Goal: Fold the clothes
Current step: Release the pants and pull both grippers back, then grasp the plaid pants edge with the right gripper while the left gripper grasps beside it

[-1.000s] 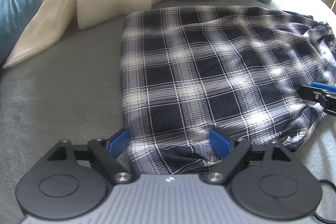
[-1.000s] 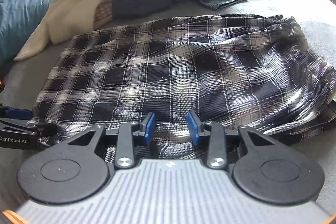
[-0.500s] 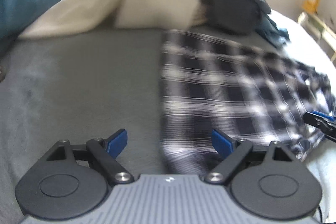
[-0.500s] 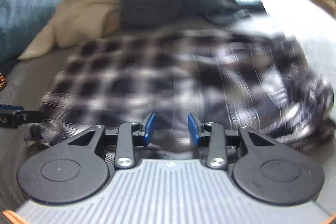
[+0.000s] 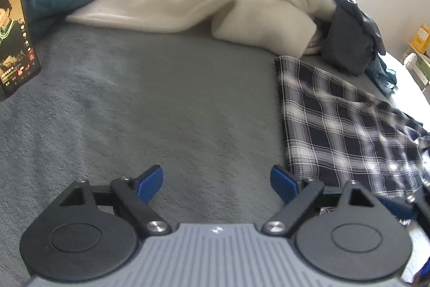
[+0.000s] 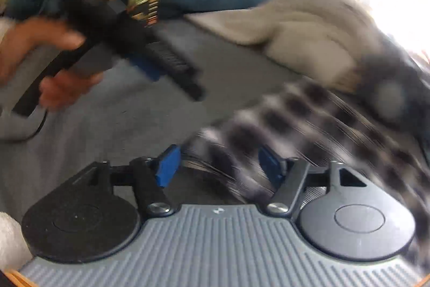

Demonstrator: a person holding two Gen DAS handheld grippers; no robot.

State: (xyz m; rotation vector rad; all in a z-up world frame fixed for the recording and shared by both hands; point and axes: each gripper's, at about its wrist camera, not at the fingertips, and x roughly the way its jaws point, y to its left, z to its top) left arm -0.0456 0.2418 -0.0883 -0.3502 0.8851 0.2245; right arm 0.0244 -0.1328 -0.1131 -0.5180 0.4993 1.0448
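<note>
Left gripper (image 5: pixel 216 180) is hanging wide apart over bare grey bedspread (image 5: pixel 150 109); right gripper (image 6: pixel 219 166) is sitting parted too, plaid blurring between its fingers, not pinched. The plaid shirt (image 5: pixel 346 125) is lying flattish toward the bed's right side. Light, floppy cloth, I'd guess, so pinching corners or a hem looks safest.

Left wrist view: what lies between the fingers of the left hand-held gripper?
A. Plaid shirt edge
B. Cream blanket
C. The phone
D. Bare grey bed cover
D: the left hand-held gripper is open over the bare grey bed cover; the plaid shirt lies off to its right.
</note>
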